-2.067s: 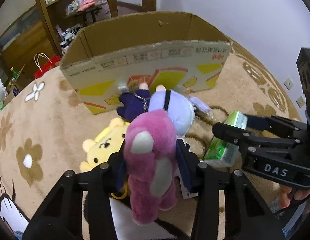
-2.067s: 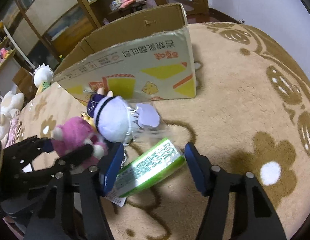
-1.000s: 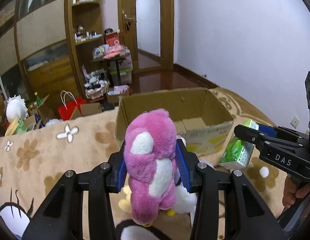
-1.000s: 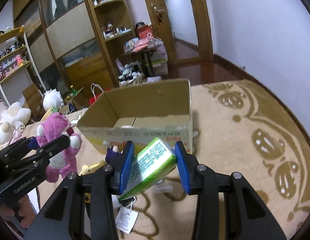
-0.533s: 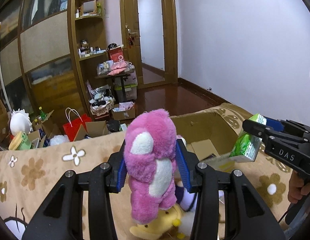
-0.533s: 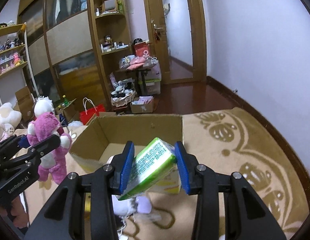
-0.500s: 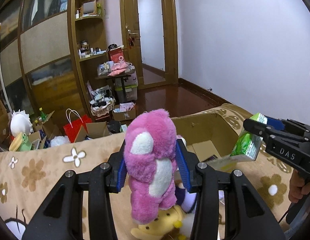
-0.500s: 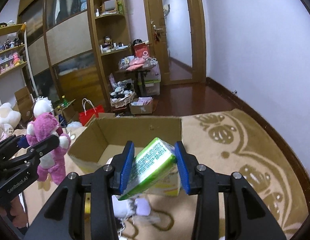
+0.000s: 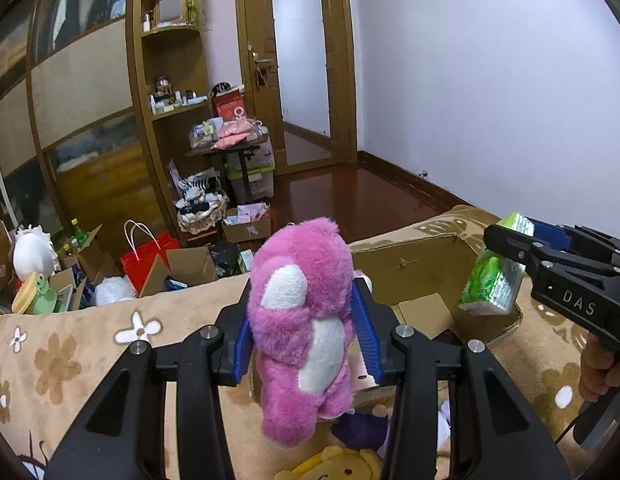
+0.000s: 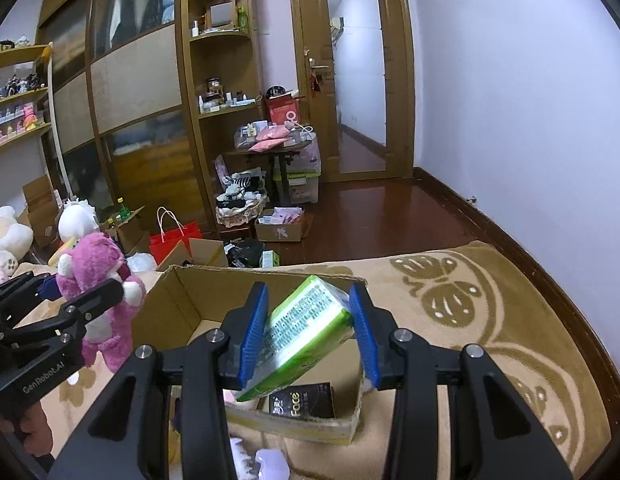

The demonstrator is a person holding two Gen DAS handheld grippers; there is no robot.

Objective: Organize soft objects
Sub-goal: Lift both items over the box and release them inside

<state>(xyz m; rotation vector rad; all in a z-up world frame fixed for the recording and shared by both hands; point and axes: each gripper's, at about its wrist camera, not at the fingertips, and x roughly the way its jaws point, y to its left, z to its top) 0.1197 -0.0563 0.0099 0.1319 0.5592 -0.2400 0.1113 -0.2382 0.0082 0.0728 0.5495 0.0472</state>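
Left gripper (image 9: 306,330) clamped on the fluffy pink plush bear (image 9: 302,320), held upright short of the open brown cardboard box (image 10: 182,300). Right gripper (image 10: 310,332) clamped on the tilted green plastic-wrapped tissue pack (image 10: 304,332), apparently above the box opening. Best lowered inside the walls before release, clear of the black carton (image 10: 306,400) on the box floor, one item after the other.

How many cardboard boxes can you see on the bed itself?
1. The open cardboard box sits on the tan blanket, ahead of both grippers, with a black packet inside. Other cartons stand on the floor beyond; more could be hidden.
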